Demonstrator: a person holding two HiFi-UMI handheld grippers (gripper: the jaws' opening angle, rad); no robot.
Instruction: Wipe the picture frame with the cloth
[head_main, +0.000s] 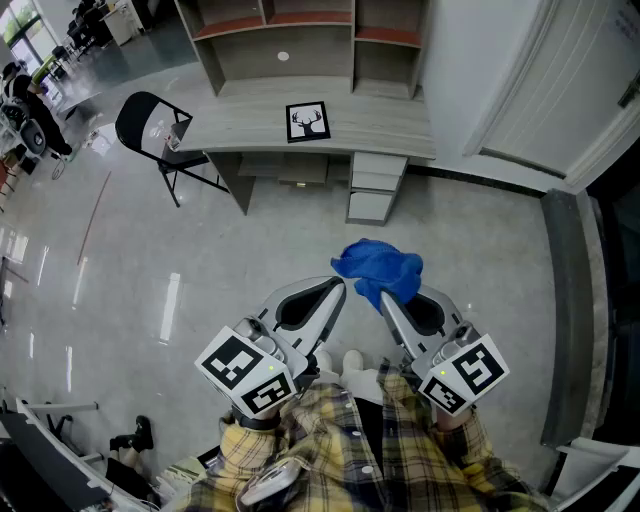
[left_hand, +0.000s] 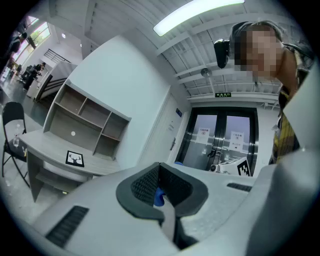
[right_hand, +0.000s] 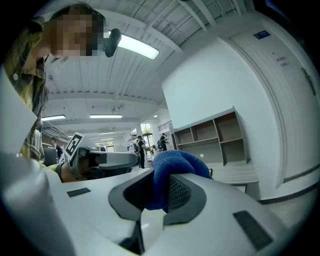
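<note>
The picture frame (head_main: 308, 121), black-edged with a deer silhouette, lies flat on the grey desk (head_main: 240, 128) far ahead; the left gripper view shows this picture frame (left_hand: 75, 158) small on the desktop. A crumpled blue cloth (head_main: 378, 266) bulges from the tip of my right gripper (head_main: 384, 298), whose jaws are shut on it; the cloth (right_hand: 176, 167) fills the space between them in the right gripper view. My left gripper (head_main: 338, 288) sits beside it, level, jaws shut with nothing held. Only a blue sliver shows behind the left gripper (left_hand: 159, 174).
A black folding chair (head_main: 150, 125) stands at the desk's left end. Open shelves (head_main: 290, 40) rise behind the desk, and a drawer unit (head_main: 376, 186) sits under its right side. A white wall and door (head_main: 540, 90) lie to the right. Glossy floor (head_main: 200, 270) stretches between me and the desk.
</note>
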